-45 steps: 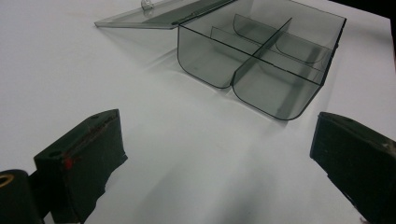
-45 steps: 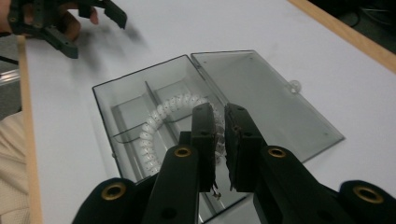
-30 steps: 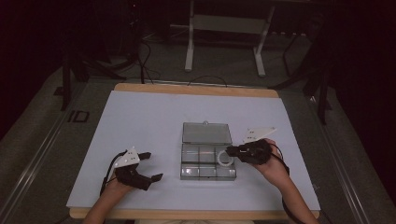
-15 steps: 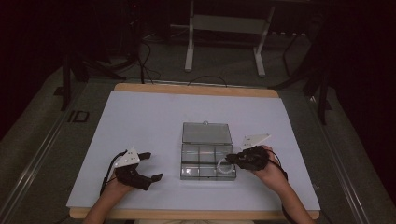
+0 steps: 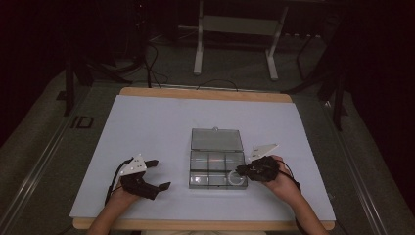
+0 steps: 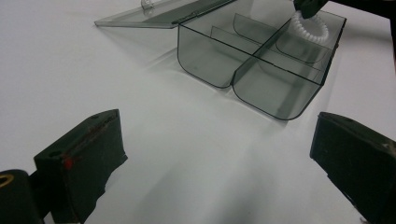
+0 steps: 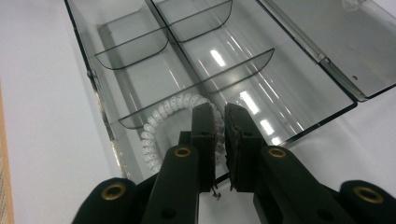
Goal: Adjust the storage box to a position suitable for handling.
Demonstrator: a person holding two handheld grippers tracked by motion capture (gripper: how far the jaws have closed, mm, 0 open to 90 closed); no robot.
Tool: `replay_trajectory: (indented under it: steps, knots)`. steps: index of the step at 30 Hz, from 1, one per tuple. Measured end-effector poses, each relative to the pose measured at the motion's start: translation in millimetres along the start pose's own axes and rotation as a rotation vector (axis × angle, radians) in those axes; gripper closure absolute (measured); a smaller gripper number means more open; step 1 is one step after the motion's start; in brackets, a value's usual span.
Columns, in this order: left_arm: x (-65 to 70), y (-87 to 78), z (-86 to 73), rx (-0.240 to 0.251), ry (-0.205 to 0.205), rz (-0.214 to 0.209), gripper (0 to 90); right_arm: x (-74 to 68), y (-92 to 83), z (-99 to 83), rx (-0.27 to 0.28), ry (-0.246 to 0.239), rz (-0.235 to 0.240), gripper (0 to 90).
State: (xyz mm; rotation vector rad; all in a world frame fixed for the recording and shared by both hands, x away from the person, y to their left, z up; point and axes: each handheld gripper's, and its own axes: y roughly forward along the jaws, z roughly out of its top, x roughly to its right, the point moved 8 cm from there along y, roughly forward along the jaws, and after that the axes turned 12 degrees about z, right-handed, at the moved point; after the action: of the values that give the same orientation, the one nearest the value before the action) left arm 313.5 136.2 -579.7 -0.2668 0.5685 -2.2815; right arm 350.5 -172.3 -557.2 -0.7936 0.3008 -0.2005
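Note:
A clear plastic box (image 5: pixel 216 167) with several compartments lies mid-table, its lid (image 5: pixel 216 139) folded open on the far side. My right gripper (image 5: pixel 243 171) reaches over the box's near right corner, shut on a white coiled ring (image 5: pixel 236 179). In the right gripper view the ring (image 7: pixel 159 120) hangs down into a compartment of the box (image 7: pixel 140 51), pinched between the nearly closed jaws of the right gripper (image 7: pixel 219 116). My left gripper (image 5: pixel 160 174) rests on the table left of the box, open and holding nothing. The left gripper view shows the box (image 6: pixel 261 60) and ring (image 6: pixel 310 30) ahead of the left gripper (image 6: pixel 219 158).
The white table top (image 5: pixel 147 127) has a wooden edge (image 5: pixel 205 225) at the near side. Stand legs (image 5: pixel 198 49) and cables lie on the dark floor beyond the far edge. The other compartments of the box look bare.
My right gripper has drawn slightly toward the person and lower, bringing the white ring to the box's near right compartment. The left gripper has stayed put.

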Motion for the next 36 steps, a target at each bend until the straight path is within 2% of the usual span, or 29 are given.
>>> replay_trajectory:
  steps: [13,23,31,36]
  knots:
    - [0.3,0.1,-0.1,-0.001,0.002,0.0,3.1,-2.3,9.4,-0.9,-0.066,-0.01,-0.003,82.4]
    - [-0.2,-0.1,0.1,0.001,0.003,0.002,3.1,-1.4,8.2,-0.1,-0.061,0.002,0.003,78.8]
    - [-0.3,-0.4,0.3,0.005,-0.003,0.003,3.1,-3.5,-1.1,7.0,-0.002,0.0,-0.003,76.1]
    - [-0.3,-0.4,0.4,0.006,-0.006,-0.006,3.1,-2.8,-13.3,14.2,0.067,0.0,-0.024,67.6]
